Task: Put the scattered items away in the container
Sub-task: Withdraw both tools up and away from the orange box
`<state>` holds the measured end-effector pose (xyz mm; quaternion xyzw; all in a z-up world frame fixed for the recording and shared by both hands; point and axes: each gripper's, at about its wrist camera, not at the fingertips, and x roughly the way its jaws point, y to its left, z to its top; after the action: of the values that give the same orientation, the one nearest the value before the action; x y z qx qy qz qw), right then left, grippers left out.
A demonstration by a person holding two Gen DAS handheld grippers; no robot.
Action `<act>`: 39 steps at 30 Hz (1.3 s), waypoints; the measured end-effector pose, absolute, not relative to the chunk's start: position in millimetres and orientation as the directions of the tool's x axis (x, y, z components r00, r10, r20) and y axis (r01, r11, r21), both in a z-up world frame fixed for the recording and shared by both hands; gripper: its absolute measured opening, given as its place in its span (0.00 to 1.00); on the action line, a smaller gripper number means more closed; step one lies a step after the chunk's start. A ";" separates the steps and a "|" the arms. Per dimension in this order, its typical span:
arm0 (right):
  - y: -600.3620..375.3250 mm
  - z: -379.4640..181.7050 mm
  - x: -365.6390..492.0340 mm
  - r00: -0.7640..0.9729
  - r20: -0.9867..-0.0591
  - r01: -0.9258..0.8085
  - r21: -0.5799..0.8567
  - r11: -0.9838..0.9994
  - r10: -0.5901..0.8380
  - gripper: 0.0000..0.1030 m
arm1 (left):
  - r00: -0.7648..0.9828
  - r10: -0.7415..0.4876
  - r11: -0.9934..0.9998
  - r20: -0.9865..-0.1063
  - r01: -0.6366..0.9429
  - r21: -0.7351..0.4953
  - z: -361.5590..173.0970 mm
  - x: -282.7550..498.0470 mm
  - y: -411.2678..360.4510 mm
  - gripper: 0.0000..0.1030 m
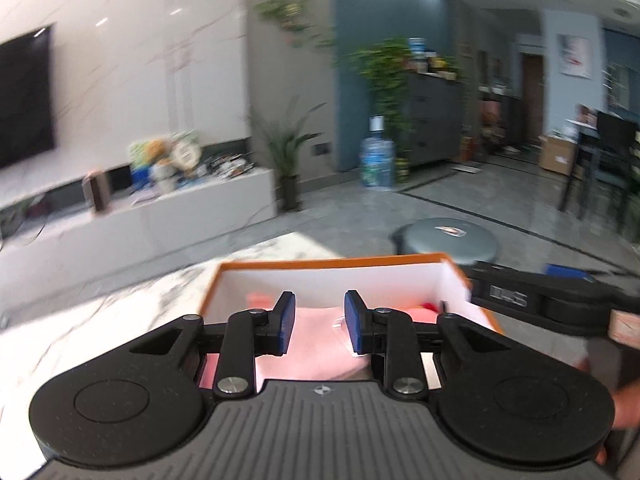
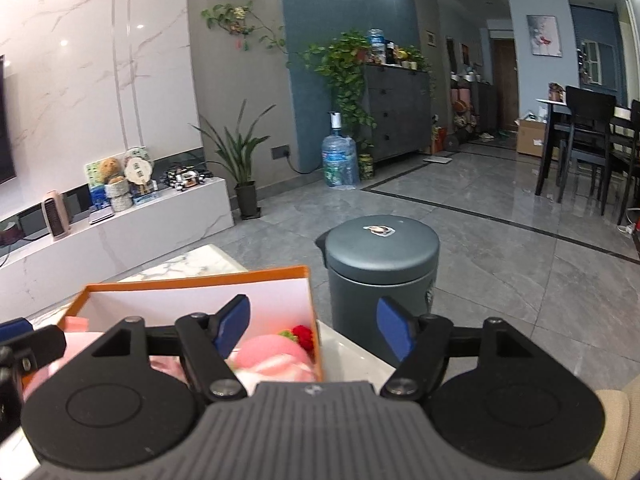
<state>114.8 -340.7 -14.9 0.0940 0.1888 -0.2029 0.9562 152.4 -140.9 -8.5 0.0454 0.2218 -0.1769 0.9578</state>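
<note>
An orange-rimmed box [image 1: 332, 263] with white walls stands on the marble table [image 1: 100, 320]. Inside lie a pink cloth [image 1: 316, 356] and a pink plush item [image 2: 272, 354] with a red knitted bit [image 2: 303, 334]. My left gripper [image 1: 320, 322] hovers over the box with its blue pads a narrow gap apart. Nothing is gripped between them, and the pink cloth shows below. My right gripper [image 2: 314, 328] stands wide open and holds nothing, straddling the right wall of the box [image 2: 200, 276]. Its black body [image 1: 520, 300] shows at the right of the left wrist view.
A round grey-green bin [image 2: 380, 256] with a lid stands on the floor just beyond the table's right corner. A white TV console [image 2: 120, 232] with toys runs along the left wall. A potted plant [image 2: 244, 184], a water bottle [image 2: 340, 160] and dark dining chairs [image 2: 584, 140] stand farther off.
</note>
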 end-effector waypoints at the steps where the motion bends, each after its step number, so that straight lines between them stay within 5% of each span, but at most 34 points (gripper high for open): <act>1: -337.8 -11.8 112.3 0.851 -0.393 0.416 0.101 0.904 -0.348 0.78 | 0.843 -0.306 0.942 -0.443 0.336 -0.011 -5.8 153.0 -133.9 0.36; 5: -324.8 -0.8 101.4 0.869 -0.374 0.383 0.095 0.919 -0.323 0.80 | 0.863 -0.257 0.965 -0.434 0.251 -0.072 2.9 151.9 -107.6 0.63; 12: -298.5 15.5 80.7 0.897 -0.352 0.312 0.079 0.947 -0.266 0.81 | 0.897 -0.238 0.970 -0.373 0.241 -0.040 14.6 129.4 -89.4 0.87; 23: -268.0 39.8 39.2 0.928 -0.326 0.224 0.101 0.969 -0.181 0.93 | 0.949 -0.142 0.989 -0.282 0.123 -0.082 34.4 91.9 -67.0 0.96; 39: -209.0 17.9 2.5 0.903 -0.385 0.237 0.078 0.968 -0.190 0.98 | 0.940 -0.069 0.997 -0.334 0.051 -0.063 16.5 60.0 -16.0 0.96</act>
<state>2.5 -209.0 17.9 0.0617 0.1908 -0.1096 0.9735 60.0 -16.0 16.5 -0.0270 0.1704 -0.0305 0.9845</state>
